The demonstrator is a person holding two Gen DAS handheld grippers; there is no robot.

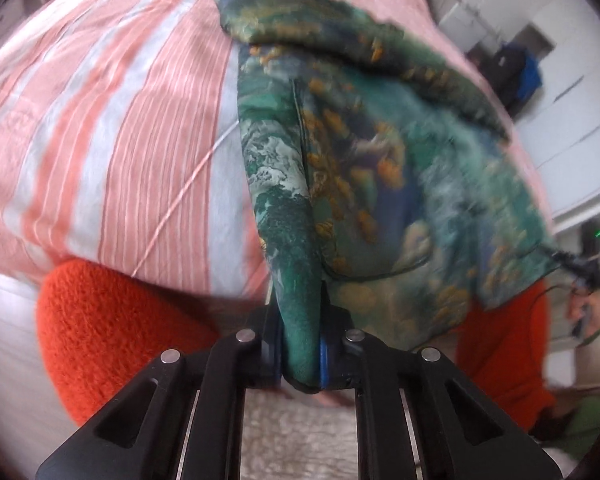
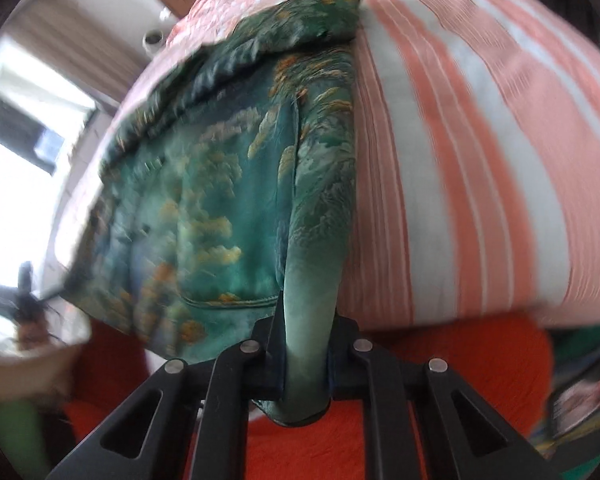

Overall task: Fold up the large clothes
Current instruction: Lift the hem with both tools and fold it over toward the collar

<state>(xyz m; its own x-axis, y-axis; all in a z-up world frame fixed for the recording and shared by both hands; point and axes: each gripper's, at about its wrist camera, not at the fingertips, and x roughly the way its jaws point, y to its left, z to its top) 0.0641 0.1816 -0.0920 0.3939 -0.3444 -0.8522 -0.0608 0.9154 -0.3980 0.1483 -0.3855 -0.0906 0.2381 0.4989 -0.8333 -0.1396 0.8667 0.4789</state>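
Note:
A green garment (image 1: 364,148) printed with blue and gold landscape lies partly on a bed with pink and white stripes (image 1: 112,120). Its far end is folded over into a thick roll. My left gripper (image 1: 300,344) is shut on a bunched near corner of the garment, which runs up between the black fingers. In the right wrist view the same garment (image 2: 220,200) spreads to the left, and my right gripper (image 2: 306,356) is shut on its other near corner, pinched into a narrow fold. The striped bed (image 2: 480,160) fills the right side.
An orange fuzzy cloth (image 1: 112,340) lies below the bed's near edge, and shows as the orange cloth (image 2: 440,360) under the right gripper. White cabinets (image 1: 572,92) stand at the far right. A bright window (image 2: 24,128) is at the left. The other hand-held gripper (image 1: 584,272) shows at the garment's right corner.

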